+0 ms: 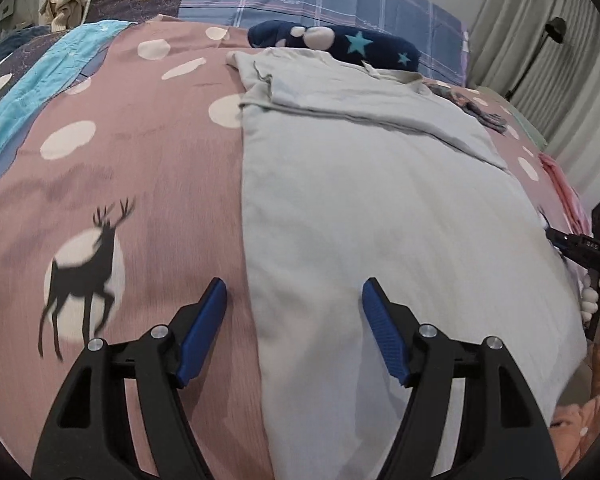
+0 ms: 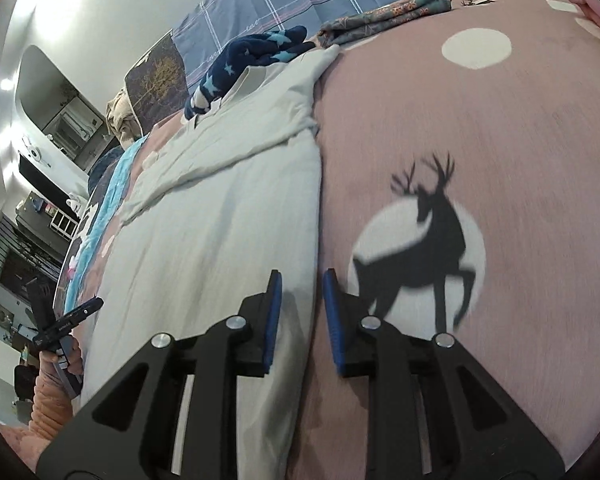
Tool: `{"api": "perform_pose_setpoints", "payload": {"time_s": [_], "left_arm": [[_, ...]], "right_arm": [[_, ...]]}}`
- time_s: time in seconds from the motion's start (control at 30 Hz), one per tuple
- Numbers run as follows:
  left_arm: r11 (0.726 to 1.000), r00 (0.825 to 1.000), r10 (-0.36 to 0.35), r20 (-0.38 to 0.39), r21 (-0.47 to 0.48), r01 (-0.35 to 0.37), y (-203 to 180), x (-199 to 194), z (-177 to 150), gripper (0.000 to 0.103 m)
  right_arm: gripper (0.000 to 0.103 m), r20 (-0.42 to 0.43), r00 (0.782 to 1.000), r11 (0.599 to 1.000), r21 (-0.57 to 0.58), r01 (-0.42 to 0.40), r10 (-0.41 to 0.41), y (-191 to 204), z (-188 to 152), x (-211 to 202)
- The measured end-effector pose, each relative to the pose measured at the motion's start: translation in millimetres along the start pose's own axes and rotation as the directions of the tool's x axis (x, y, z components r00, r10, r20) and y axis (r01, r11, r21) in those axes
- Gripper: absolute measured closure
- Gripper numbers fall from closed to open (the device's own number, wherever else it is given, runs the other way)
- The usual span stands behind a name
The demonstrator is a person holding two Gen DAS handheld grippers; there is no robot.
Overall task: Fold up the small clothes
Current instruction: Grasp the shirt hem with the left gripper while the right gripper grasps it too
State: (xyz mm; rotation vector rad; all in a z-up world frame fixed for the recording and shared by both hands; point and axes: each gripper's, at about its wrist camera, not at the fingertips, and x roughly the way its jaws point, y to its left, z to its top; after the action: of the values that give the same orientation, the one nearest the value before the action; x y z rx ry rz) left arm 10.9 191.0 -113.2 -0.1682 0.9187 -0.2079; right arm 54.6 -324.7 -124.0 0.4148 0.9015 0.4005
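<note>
Pale grey cotton garment point(image 1: 380, 208) lay lengthwise ahead, long axis running away. Left gripper point(image 1: 294, 312) spread astride left hem; right gripper point(image 2: 299, 308) slightly parted, empty, astride right hem.

Pale grey garment point(image 1: 380, 208): one, spread flat
Navy star-print fleece piece point(image 1: 340, 42): one
Floral patterned cloth point(image 2: 380, 16): one, folded
Pink cloth point(image 1: 560, 188): one, at edge
Deer-on-moon prints point(image 1: 82, 268): one per view
Grippers point(image 1: 294, 300): two
</note>
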Motion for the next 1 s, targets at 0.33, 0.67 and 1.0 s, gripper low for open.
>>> {"api": "perform_pose_setpoints", "payload": {"time_s": [0.33, 0.67, 1.0], "left_arm": [[0.997, 0.999, -0.045, -0.002, 0.057, 0.045, -2.3, -29.1, -47.0, 0.033], [0.99, 0.994, -0.108, 0.003, 0.091, 0.107, -12.5, -59.6, -85.5, 0.04], [0.966, 0.967, -0.253, -0.006, 0.053, 0.253, 2.5, -71.7, -103.6, 0.041]], "right_arm": [[0.08, 0.013, 0.998, 0.996, 0.05, -0.069, 0.068, -5.8, -60.3, -41.7], [0.08, -0.004, 0.996, 0.994, 0.057, -0.094, 0.094, -2.0, -104.8, -73.2], [0.074, -0.067, 0.982, 0.981, 0.086, -0.173, 0.179, -0.7, -129.9, -83.1]]}}
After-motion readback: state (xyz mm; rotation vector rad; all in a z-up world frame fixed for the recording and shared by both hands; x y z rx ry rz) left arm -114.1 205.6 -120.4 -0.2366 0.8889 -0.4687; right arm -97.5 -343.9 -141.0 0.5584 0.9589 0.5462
